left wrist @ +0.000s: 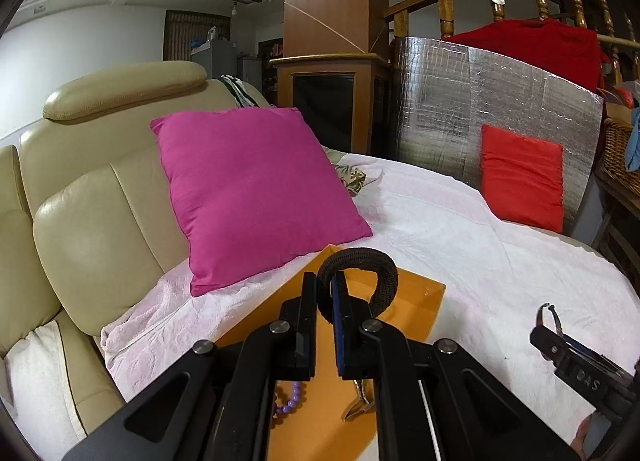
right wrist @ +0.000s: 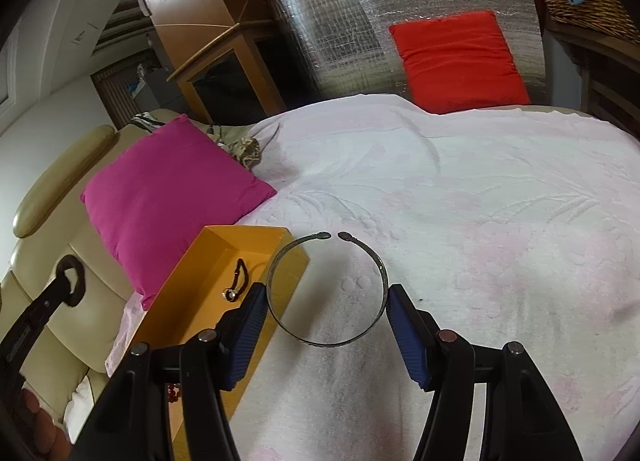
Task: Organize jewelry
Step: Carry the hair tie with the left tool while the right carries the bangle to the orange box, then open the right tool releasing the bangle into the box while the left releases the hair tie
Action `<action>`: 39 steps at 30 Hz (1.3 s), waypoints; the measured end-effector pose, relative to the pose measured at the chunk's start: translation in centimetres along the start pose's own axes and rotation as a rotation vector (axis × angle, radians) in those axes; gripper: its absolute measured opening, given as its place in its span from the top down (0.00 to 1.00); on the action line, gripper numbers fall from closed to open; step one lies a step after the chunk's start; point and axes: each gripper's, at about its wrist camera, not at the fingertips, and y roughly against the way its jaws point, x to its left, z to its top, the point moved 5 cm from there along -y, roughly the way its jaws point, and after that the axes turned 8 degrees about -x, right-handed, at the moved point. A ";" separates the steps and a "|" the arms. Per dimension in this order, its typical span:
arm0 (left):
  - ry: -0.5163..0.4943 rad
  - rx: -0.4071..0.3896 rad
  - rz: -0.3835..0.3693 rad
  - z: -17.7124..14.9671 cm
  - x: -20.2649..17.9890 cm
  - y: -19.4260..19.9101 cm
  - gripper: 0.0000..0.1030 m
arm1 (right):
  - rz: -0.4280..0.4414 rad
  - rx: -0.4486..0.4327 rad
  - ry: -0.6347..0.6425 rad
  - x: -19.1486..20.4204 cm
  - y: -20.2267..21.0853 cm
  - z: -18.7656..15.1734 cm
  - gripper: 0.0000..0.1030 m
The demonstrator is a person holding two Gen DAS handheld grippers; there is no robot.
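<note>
Carrying two pieces toward orange box (right wrist: 208, 261) on the sofa's left: left gripper (left wrist: 325, 301) clamped on black fabric band (left wrist: 360, 261), right gripper (right wrist: 326, 307) spanning metal bangle (right wrist: 326, 289), pads pressing its sides. Best lowered inside the walls before letting go, clear of purple beads (left wrist: 294, 401).

Right gripper (right wrist: 327, 303) clamps a silver open bangle (right wrist: 378, 261) across its width, above the white bedspread (right wrist: 480, 221); the orange box (right wrist: 216, 261) sits just to its left.
</note>
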 end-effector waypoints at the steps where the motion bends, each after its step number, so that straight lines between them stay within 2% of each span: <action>1: 0.004 0.002 0.004 0.1 0.2 -0.3 0.93 | 0.008 -0.006 0.003 0.2 0.0 0.2 0.38; 6: 0.058 0.040 0.056 0.6 2.8 -3.8 0.93 | 0.094 0.038 -0.026 1.1 -0.9 1.2 0.38; 10: 0.097 0.098 0.105 -0.1 5.7 -6.9 0.93 | 0.145 0.077 0.020 3.3 -2.4 2.1 0.38; 14: 0.123 0.151 0.099 -1.8 7.3 -8.8 0.93 | 0.211 0.138 0.028 6.1 -4.6 2.6 0.38; 17: 0.133 0.204 0.084 -2.9 7.8 -10.1 0.93 | 0.226 0.200 0.047 8.6 -7.0 2.3 0.38; 20: 0.114 0.237 0.062 -3.7 7.7 -10.8 0.93 | 0.210 0.260 0.082 10.9 -9.6 1.8 0.38; 25: 0.143 0.320 0.062 -5.5 8.3 -12.0 0.93 | 0.188 0.374 0.098 14.0 -14.4 0.4 0.38; 30: 0.149 0.313 0.077 -5.5 8.7 -12.4 0.93 | 0.157 0.425 0.118 16.2 -17.8 -0.4 0.38; 39: 0.193 0.382 0.098 -6.9 9.3 -14.2 0.93 | 0.101 0.509 0.079 17.5 -22.0 -1.6 0.38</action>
